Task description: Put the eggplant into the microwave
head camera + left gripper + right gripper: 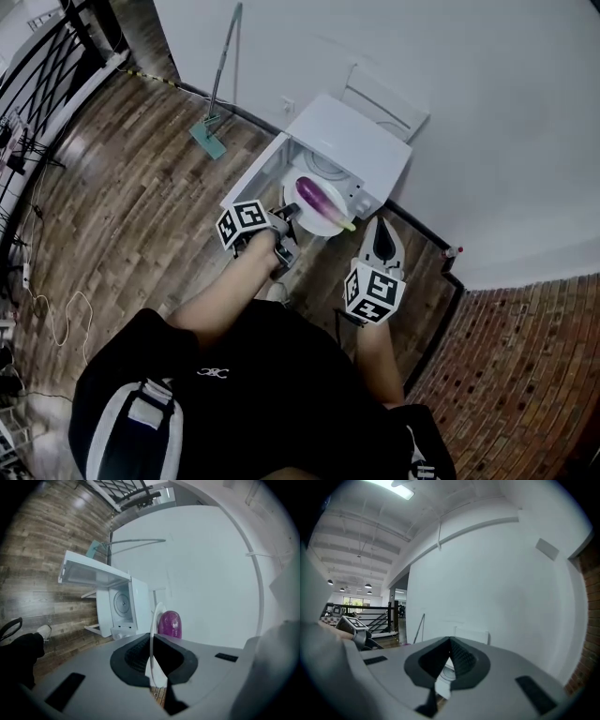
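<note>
The room has a wood plank floor and a plain white wall, and a white microwave [352, 141] stands low against that wall with its door [251, 173] swung open to the left.

From the head view, the left tool [286, 217] grips the near-left rim of a white plate [323, 225] held out in front of the open cavity. The eggplant [317, 195] lies on the plate. Its long axis runs from far left to near right, with the green stem at the near-right end. The right tool [382, 225] hangs to the right of the plate and carries nothing. The left hand is clearly the nearer one, since it bears the load.

In the left gripper view, the tool [152, 639] is clamped on the plate [152, 620], which shows edge-on, with the eggplant [169, 623] just beyond the pads. The microwave [123, 604] lies ahead and to the left, apart from the plate, its turntable bare. I judge the plate has yet to go in.

In the right gripper view, the tool [450, 641] has its pads together with nothing between them.

By count there are one eggplant, one plate, one microwave and two tools.
</note>
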### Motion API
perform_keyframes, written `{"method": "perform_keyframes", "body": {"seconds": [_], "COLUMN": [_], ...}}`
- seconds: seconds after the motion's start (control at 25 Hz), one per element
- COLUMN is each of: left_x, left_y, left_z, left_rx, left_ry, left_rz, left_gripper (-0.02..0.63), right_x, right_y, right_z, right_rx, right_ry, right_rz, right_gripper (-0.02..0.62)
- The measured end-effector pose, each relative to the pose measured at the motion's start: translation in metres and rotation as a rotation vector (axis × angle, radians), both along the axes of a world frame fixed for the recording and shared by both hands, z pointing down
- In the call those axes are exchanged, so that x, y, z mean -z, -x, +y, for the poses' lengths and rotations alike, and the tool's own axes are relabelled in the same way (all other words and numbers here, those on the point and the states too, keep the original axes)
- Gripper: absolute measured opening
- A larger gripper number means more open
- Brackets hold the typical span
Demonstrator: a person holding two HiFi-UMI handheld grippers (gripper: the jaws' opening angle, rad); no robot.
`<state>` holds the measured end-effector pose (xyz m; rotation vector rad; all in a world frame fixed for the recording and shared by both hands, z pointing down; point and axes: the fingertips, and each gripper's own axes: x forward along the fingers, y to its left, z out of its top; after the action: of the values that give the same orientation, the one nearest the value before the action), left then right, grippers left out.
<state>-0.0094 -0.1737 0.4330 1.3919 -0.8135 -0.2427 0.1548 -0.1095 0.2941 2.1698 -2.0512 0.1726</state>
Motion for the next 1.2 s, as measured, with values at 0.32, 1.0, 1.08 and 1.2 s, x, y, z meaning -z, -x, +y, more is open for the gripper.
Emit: {"method": "perform_keyframes", "body": {"seconds": [0.32,1.0,1.08,1.2], "left_x": [-0.011,-0.083,-0.099,-0.123], "left_y": [-0.002,-0.012,-0.016,-0.019], "left_z": [-0.062,-0.104,-0.11,-0.122], "left_rx": [-0.002,0.271,0.303,0.349], "left_ry": [0.003,0.089,0.089,0.071], "left_rz": [0.008,0.046,0.03,0.021], "left_gripper": [0.015,0.015,0.015,0.015], "right_x": [-0.014,-0.078,-0.093,-0.12], "right_y": [0.004,0.03,0.035,0.045], "right_z": [-0.057,-0.172,-0.182,-0.195], "right_rx": [0.014,0.39,0.446,0.53], "right_ry": [0.049,0.157,0.166,0.166], "right_rz": [-0.009,-0.001,-0.006,-0.02], "right_gripper": [0.012,0.012,0.012,0.012]}}
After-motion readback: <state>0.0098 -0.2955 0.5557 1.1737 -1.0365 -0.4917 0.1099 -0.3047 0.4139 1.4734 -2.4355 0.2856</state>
